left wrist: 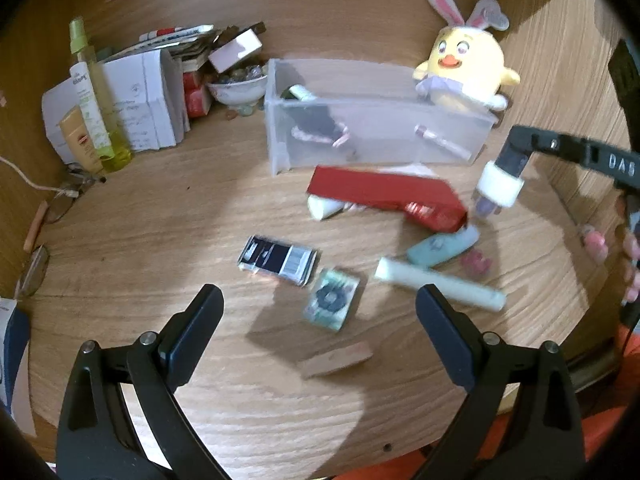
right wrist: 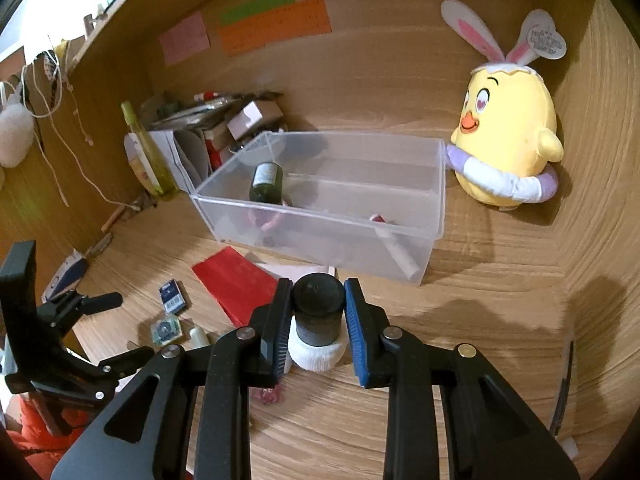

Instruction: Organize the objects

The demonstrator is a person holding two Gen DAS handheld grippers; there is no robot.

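My right gripper (right wrist: 318, 308) is shut on a small bottle (right wrist: 318, 314) with a black cap and a white band, held above the desk. The left wrist view shows that bottle (left wrist: 500, 186) hanging at the right. A clear plastic bin (right wrist: 320, 216) lies beyond it and holds a dark green bottle (right wrist: 266, 182), a pink item and a white tube. My left gripper (left wrist: 320, 308) stands open over the desk with nothing between its fingers. Below it lie a dark card pack (left wrist: 278, 260), a green packet (left wrist: 332, 300), a white tube (left wrist: 440, 284), a teal case (left wrist: 442, 246) and a red box (left wrist: 388, 196).
A yellow plush chick (right wrist: 508, 152) with rabbit ears sits right of the bin. Papers, boxes, a bowl (left wrist: 238, 88) and a yellow-green spray bottle (left wrist: 98, 96) crowd the back left corner. Wooden walls close in behind and at the right. A brown flat piece (left wrist: 338, 358) lies near me.
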